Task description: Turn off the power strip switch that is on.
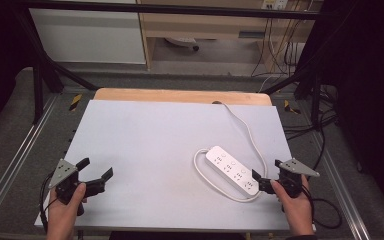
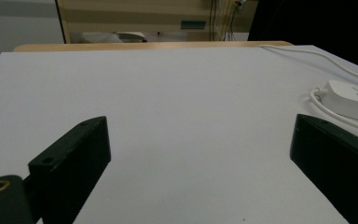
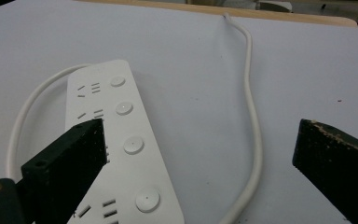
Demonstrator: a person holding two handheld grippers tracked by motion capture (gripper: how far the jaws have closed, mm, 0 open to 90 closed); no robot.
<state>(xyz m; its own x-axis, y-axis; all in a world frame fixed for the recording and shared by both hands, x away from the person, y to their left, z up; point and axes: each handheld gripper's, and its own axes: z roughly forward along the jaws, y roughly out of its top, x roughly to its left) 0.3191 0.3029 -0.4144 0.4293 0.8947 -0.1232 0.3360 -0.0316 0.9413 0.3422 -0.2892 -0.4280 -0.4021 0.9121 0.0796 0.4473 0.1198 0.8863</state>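
High view: white power strip (image 1: 231,170) lies on the table (image 1: 145,145), right of centre, its cord (image 1: 247,131) looping around it.
Left tool (image 1: 96,173): jaws wide, holding nothing.
Right tool (image 1: 266,174): jaws wide, at the strip's near end.

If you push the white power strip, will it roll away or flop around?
The power strip looks like a flat, hard bar lying level on the white table, so it would probably slide, not roll or tip. Its smooth shell may be a little slippery between the jaws. Its cord looks bendy, looping around the strip, so it would likely drag behind and tug.
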